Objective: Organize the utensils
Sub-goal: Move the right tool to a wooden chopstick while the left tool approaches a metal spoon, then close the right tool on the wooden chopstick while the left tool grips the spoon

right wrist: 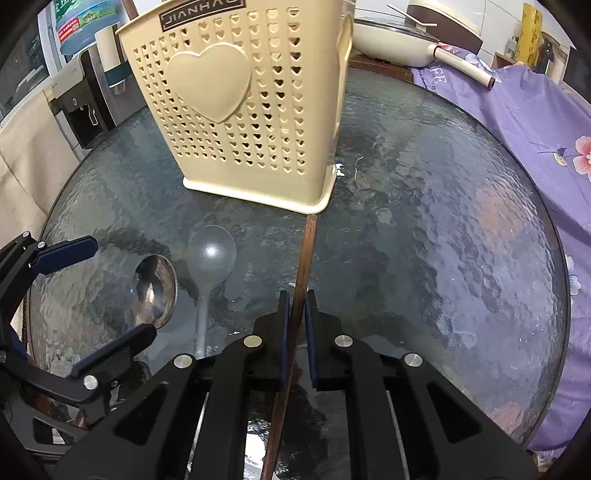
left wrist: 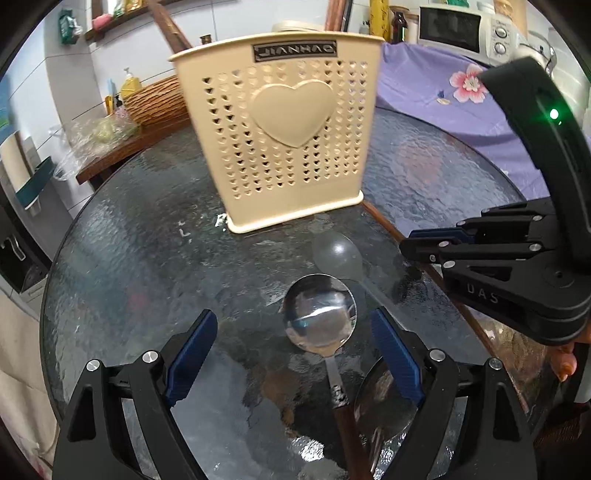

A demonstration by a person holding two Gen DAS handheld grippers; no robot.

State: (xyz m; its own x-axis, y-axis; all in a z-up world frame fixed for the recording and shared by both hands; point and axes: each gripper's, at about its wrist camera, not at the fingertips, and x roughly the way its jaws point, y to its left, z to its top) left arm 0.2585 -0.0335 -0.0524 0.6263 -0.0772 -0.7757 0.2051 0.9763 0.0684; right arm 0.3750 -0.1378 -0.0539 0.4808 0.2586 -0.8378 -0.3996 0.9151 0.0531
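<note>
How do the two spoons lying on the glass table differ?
The steel spoon has a shiny, mirror-like bowl and a dark wooden handle; the plastic spoon is dull, translucent grey all over. The steel spoon's bowl looks wider and rounder. The plastic spoon lies nearer the cream holder. Both lie flat, bowls pointing toward it.

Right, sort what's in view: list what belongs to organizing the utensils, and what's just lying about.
Belongs to the job:
- cream utensil holder
- metal spoon
- translucent plastic spoon
- brown chopstick, gripped in the right claw
- left claw, open around the metal spoon

Lying about:
- microwave
- purple floral cloth
- soap bottle
</note>
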